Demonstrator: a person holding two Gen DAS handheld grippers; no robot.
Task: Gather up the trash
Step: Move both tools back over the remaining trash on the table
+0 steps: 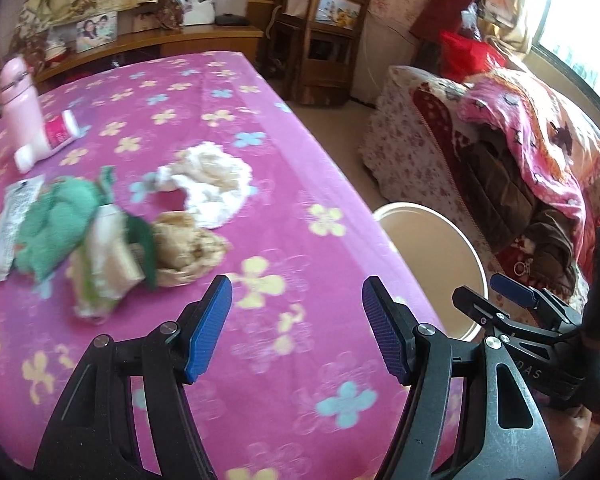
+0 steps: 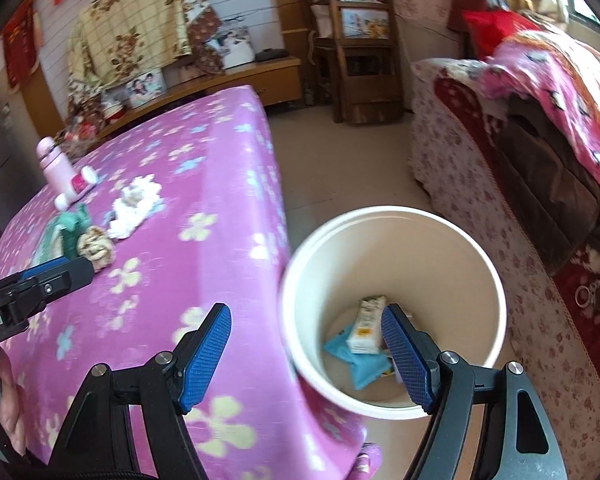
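Note:
Trash lies on the pink flowered tablecloth (image 1: 300,168): a white crumpled tissue (image 1: 212,184), a tan crumpled wad (image 1: 188,252), a green cloth-like piece (image 1: 60,220), a pale wrapper (image 1: 104,264) and a grey packet (image 1: 12,224). My left gripper (image 1: 296,328) is open and empty, low over the cloth just right of the tan wad. My right gripper (image 2: 306,356) is open and empty above the rim of the white bin (image 2: 496,292), which holds a white packet (image 2: 366,324) and blue wrappers (image 2: 356,364). The right gripper also shows in the left wrist view (image 1: 488,292).
A pink bottle (image 1: 20,104) and a red-and-white tube (image 1: 64,132) lie at the table's far left. A sofa with blankets (image 1: 520,152) stands right of the bin. A wooden chair (image 1: 320,40) and a low cabinet (image 1: 204,36) stand beyond the table.

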